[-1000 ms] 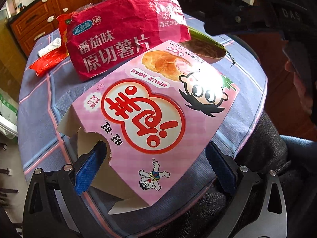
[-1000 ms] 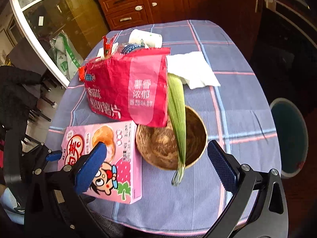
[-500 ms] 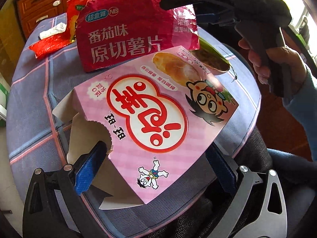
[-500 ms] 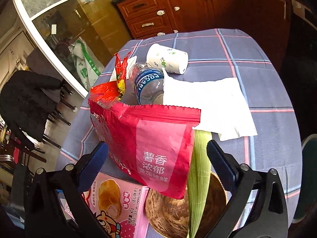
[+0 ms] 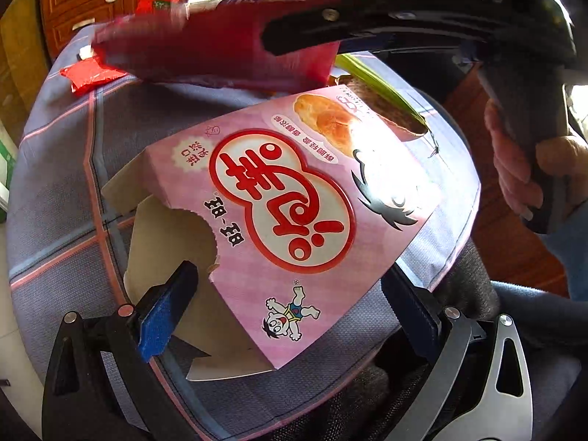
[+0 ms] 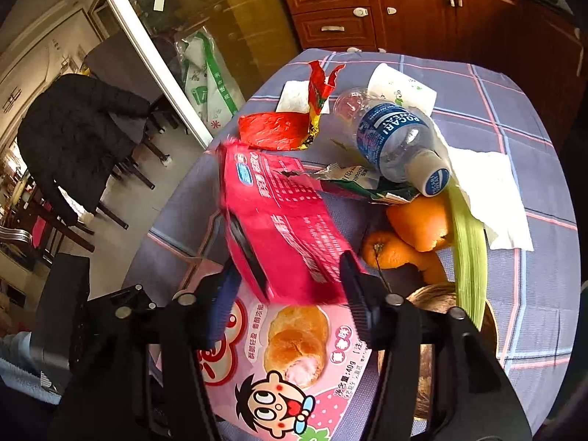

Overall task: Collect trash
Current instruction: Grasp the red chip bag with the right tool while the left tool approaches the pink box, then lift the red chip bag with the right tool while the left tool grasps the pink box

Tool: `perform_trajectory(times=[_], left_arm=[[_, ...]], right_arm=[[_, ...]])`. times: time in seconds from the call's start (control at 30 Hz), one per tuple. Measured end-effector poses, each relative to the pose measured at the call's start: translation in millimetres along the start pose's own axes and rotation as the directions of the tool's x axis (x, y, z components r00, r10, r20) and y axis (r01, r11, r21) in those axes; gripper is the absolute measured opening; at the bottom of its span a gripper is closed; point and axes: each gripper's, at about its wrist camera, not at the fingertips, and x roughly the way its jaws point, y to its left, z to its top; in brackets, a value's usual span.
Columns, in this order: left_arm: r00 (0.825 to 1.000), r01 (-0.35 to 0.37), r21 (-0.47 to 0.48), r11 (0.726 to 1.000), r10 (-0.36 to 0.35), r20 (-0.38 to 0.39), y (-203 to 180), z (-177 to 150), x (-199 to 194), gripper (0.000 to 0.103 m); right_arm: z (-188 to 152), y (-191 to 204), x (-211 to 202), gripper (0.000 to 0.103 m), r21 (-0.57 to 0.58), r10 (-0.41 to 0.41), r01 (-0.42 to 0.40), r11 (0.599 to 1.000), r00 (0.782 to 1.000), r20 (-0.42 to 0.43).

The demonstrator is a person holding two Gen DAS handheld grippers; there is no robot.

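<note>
A flat pink snack box point(image 5: 294, 205) lies on the blue checked tablecloth, its torn end between the fingers of my open left gripper point(image 5: 290, 305). My right gripper point(image 6: 290, 286) is shut on the red chip bag point(image 6: 279, 217) and holds it tilted above the table; the bag also shows blurred in the left wrist view point(image 5: 205, 44). The pink box point(image 6: 290, 364) lies below the right gripper.
Behind the bag lie a plastic bottle point(image 6: 397, 139), a paper cup point(image 6: 400, 88), a red wrapper point(image 6: 275, 130), white napkins point(image 6: 492, 198), orange peel point(image 6: 415, 235), a green husk point(image 6: 470, 250) and a brown bowl point(image 6: 433, 294). Wooden cabinets point(image 6: 404, 3) stand beyond.
My right gripper has moved in and closed on the red chip bag, tipping it up off the table and uncovering the orange peel. The left gripper has stayed open around the pink box.
</note>
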Motion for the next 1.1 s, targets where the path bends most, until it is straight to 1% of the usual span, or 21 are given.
perform_trajectory(times=[0.13,0.23,0.3,0.37,0.43,0.47,0.5,0.53,0.6,0.63,0.67,0.83,0.97,1.1], left_arm=[[1.0,-0.005,-0.005,1.0,0.005,0.004,7,-2,-2,0.1],[1.0,-0.028,0.006,1.0,0.028,0.003,6,-3,-1,0.1],[0.999,-0.041,0.013,0.999,0.041,0.007,7,-3,-2,0.1],[0.999,-0.038,0.006,0.999,0.038,0.013,10,-4,-3,0.1],[0.999,-0.034,0.003,0.999,0.034,0.021,10,-5,-3,0.099],[0.999,-0.026,0.003,1.0,0.026,0.031,10,-5,-4,0.09],[0.999,0.001,0.002,1.0,-0.001,0.045,9,-4,-6,0.072],[0.999,0.012,0.003,1.0,-0.012,0.047,7,-7,-6,0.067],[0.998,0.022,0.017,1.0,-0.023,0.055,4,-6,-7,0.047],[0.998,0.031,0.018,0.999,-0.032,0.051,3,-6,-7,0.041],[0.998,0.045,0.017,0.999,-0.046,0.045,2,-7,-7,0.037],[0.998,0.055,0.01,0.998,-0.056,0.03,5,-5,-6,0.039],[0.997,0.069,0.009,0.998,-0.069,0.031,9,-5,-4,0.04],[0.998,0.064,0.017,0.998,-0.064,0.029,9,-7,-4,0.04]], right_arm=[[4,9,18,0.055,-0.029,-0.012,0.011,1.0,1.0,-0.022],[4,15,29,0.055,-0.044,-0.045,0.043,0.998,0.998,-0.051],[3,15,28,0.055,-0.029,-0.02,0.019,0.999,0.998,-0.058],[2,14,21,0.059,-0.028,-0.018,0.017,0.999,0.999,-0.049],[1,15,18,0.064,-0.033,-0.013,0.011,0.999,0.998,-0.059],[1,16,17,0.066,-0.039,-0.011,0.008,0.999,0.998,-0.069],[0,20,17,0.069,-0.053,-0.012,0.008,0.999,0.997,-0.073],[-1,22,17,0.07,-0.07,-0.018,0.013,0.997,0.997,-0.072],[-2,26,19,0.071,-0.098,-0.037,0.03,0.995,0.997,-0.072],[-2,25,21,0.071,-0.098,-0.043,0.035,0.995,0.996,-0.077],[-2,24,23,0.071,-0.091,-0.043,0.035,0.995,0.996,-0.081],[-3,2,17,0.071,-0.009,-0.032,0.032,0.999,0.997,-0.066],[-10,-11,7,0.071,0.058,-0.011,0.014,0.998,0.998,-0.064],[-24,-25,-16,0.071,0.131,0.006,-0.002,0.991,1.0,-0.024]])
